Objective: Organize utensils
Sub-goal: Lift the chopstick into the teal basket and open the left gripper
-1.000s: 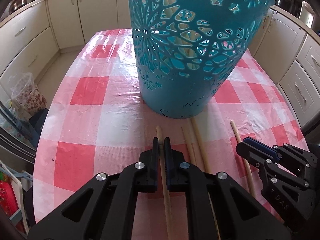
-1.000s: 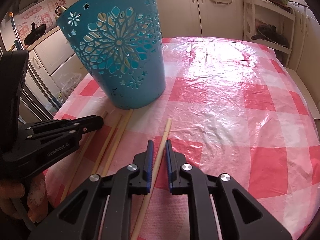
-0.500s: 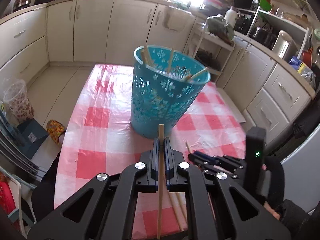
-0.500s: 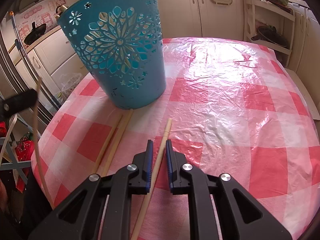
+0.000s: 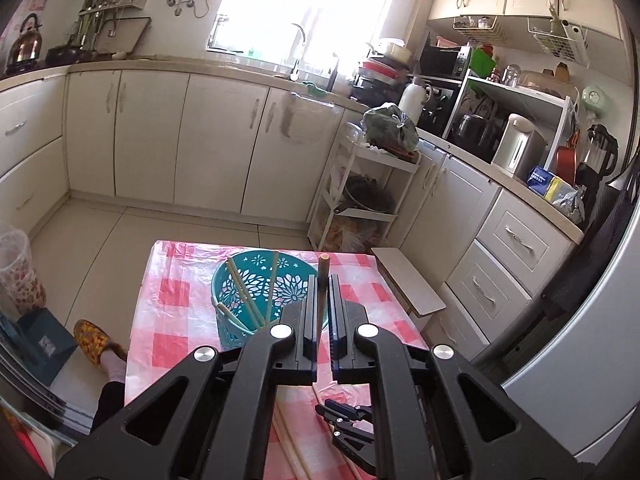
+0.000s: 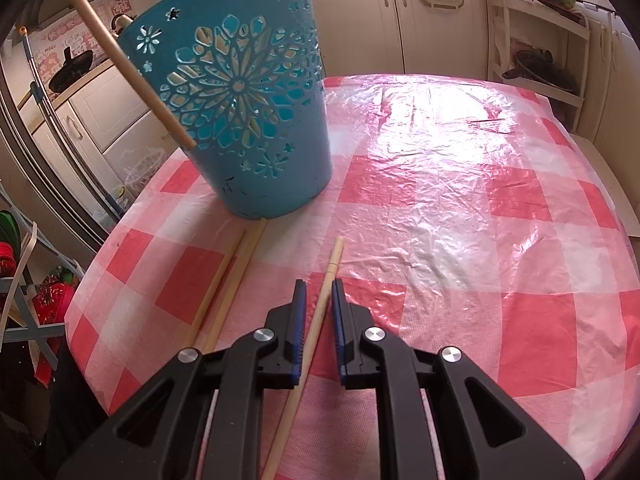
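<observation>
a pink checked table [image 6: 460, 208] is being covered by clear plastic, and a teal basket [image 6: 240, 120] is standing at its 11 o'clock in the right view, with several chopsticks already leaning inside [image 5: 244, 300]. high above, the left gripper [image 5: 319, 300] is being held clamped on one chopstick [image 5: 321, 280], whose tip is pointing at 12 o'clock past the basket's rim. the right gripper [image 6: 319, 320] is being held low over the table, its jaws almost closed around a second chopstick [image 6: 324, 292] lying flat; whether the pads are actually pinching it cannot be told. two more sticks [image 6: 232, 280] are lying at 10 o'clock of it, touching the basket's foot. for a clean drop, the lifted stick is best being brought over the opening, tipped tip-down, and released only once well inside the rim.
</observation>
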Tool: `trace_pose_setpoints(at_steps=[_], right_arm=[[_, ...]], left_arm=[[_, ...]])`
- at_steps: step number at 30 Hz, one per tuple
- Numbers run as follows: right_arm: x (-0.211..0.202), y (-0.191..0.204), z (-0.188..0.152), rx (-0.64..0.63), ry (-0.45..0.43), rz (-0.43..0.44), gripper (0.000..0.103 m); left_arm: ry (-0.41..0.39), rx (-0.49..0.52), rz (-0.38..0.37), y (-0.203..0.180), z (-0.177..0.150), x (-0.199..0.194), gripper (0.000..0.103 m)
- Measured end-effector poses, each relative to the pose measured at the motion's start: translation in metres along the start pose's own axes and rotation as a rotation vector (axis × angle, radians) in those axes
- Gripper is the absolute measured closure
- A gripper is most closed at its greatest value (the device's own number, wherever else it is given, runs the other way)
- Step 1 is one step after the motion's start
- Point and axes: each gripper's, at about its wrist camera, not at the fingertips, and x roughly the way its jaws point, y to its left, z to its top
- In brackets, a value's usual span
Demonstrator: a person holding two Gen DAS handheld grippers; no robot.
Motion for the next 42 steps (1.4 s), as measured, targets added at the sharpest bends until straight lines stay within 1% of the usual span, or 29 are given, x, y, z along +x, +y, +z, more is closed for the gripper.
trace_pose_setpoints(at_steps=[3,8,12,15,18,20,26,30,32,34,35,36,37,38,40,42], right_arm=[[0.0,-0.001,0.0,0.001,0.0,0.001,0.09],[0.0,-0.001,0.0,0.0,0.0,0.0,0.09],[0.0,-0.001,0.0,0.0,0.0,0.001,0.09],[0.0,0.0,0.0,0.001,0.0,0.001,0.09],[0.0,-0.001,0.0,0.002,0.0,0.003,0.09],[0.0,-0.002,0.0,0.004,0.0,0.005,0.09],[0.001,-0.004,0.0,0.01,0.0,0.013,0.09],[0.0,-0.006,0.001,0.01,0.001,0.021,0.089],[0.0,-0.007,0.001,0.011,0.002,0.024,0.088],[0.0,-0.008,0.001,0.013,0.003,0.028,0.088],[0.0,-0.008,0.001,0.014,0.003,0.03,0.088],[0.0,-0.008,0.001,0.015,0.004,0.031,0.088],[-0.001,-0.008,0.001,0.015,0.003,0.032,0.088],[-0.001,-0.008,0.001,0.014,0.003,0.031,0.088],[-0.001,-0.007,0.001,0.011,0.003,0.027,0.087],[-0.001,-0.005,0.001,0.006,0.004,0.019,0.088]], left_arm=[[-0.016,-0.002,-0.014,-0.002,0.011,-0.007,0.099],[-0.102,0.016,-0.014,-0.007,0.042,-0.032,0.099],[-0.174,0.052,0.042,-0.01,0.065,-0.042,0.099],[-0.197,0.072,0.094,-0.008,0.074,-0.034,0.099],[-0.18,0.082,0.14,0.0,0.073,-0.009,0.099],[-0.149,0.089,0.172,0.007,0.066,0.014,0.099],[-0.025,0.095,0.231,0.026,0.037,0.077,0.099],[0.058,0.107,0.258,0.033,0.022,0.103,0.098],[0.081,0.102,0.284,0.038,0.017,0.109,0.097],[0.084,0.078,0.293,0.045,0.013,0.105,0.092],[0.077,0.067,0.302,0.047,0.011,0.1,0.083],[0.064,0.055,0.314,0.05,0.01,0.093,0.071],[0.048,0.045,0.323,0.052,0.008,0.086,0.064],[0.019,0.03,0.342,0.056,0.006,0.074,0.055],[-0.019,0.006,0.371,0.064,-0.001,0.056,0.048],[-0.034,-0.026,0.401,0.075,-0.011,0.042,0.04]])
